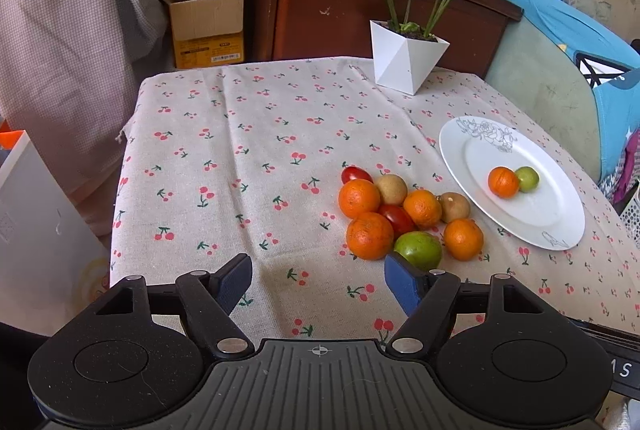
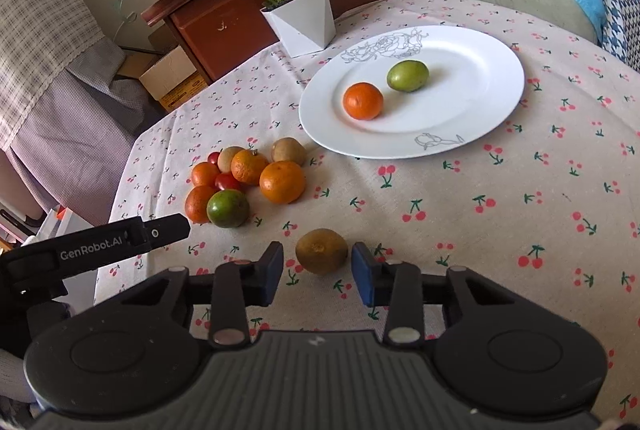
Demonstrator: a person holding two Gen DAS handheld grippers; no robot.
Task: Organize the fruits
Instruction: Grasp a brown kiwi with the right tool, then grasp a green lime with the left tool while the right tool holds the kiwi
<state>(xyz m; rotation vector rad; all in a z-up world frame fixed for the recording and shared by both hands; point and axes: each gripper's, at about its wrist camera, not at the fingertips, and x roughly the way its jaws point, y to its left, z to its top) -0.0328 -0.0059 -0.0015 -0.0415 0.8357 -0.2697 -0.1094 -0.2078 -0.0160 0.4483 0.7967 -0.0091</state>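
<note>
The right gripper (image 2: 318, 272) straddles a brown fruit (image 2: 321, 251) at lower centre, pads seemingly just clear of it. The left gripper (image 1: 318, 284) gapes empty beside the fruit pile (image 1: 404, 218); the plate (image 2: 480, 70) holds two.

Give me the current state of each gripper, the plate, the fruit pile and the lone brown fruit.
Left gripper: open, empty, near the pile.
Right gripper: open, pads either side of the brown fruit, small gaps showing.
Brown fruit: on the tablecloth, apart from the pile.
Plate: holds one orange and one green fruit.
Fruit pile: clustered on the tablecloth, off the plate.
</note>
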